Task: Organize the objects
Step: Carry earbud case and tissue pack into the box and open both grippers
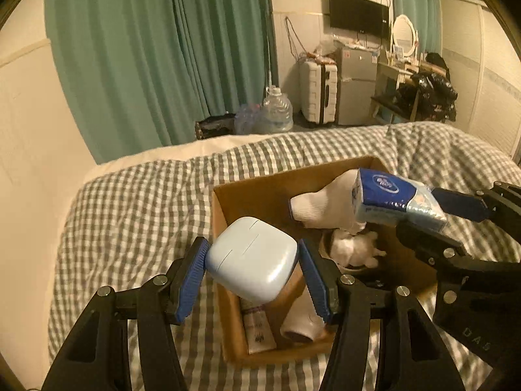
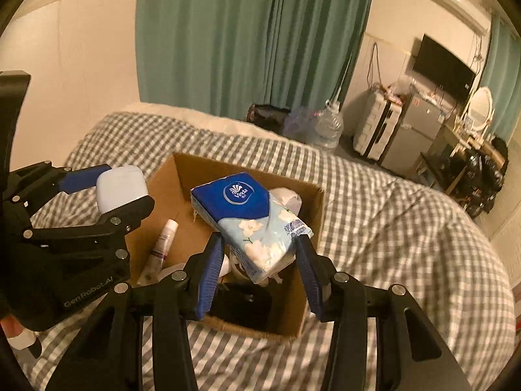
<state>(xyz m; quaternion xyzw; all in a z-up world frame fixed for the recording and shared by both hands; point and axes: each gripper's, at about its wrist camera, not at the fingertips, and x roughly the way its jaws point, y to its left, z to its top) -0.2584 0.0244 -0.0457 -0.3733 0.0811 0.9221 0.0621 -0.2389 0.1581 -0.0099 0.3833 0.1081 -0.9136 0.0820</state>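
Left tool [image 1: 252, 262] clamped on pale blue earbud case [image 1: 252, 259], blue pads [image 1: 192, 282] pressed to both its sides, case held tilted above near-left corner of cardboard box [image 1: 224, 228]. Right tool [image 2: 260, 252] closed on tissue pack [image 2: 250, 218], pack angled up and forward over box middle, blue "Vinda" end farthest from fingers. Seen from left wrist view, same pack [image 1: 395, 197] hanging over far right part of box, right tool [image 1: 456, 208] reaching in from the right. Inside box: white sock [image 1: 320, 205] against far wall, white crumpled item [image 1: 353, 247] beneath it, small tube [image 1: 259, 330] and pale cylinder [image 1: 302, 319] lying side by side near front wall. Box resting on bed [image 1: 130, 208] with gray-and-white checked cover. Beyond bed, green curtain [image 1: 156, 52], water jug [image 1: 276, 110], white suitcase [image 1: 319, 96], wall television [image 1: 358, 14].
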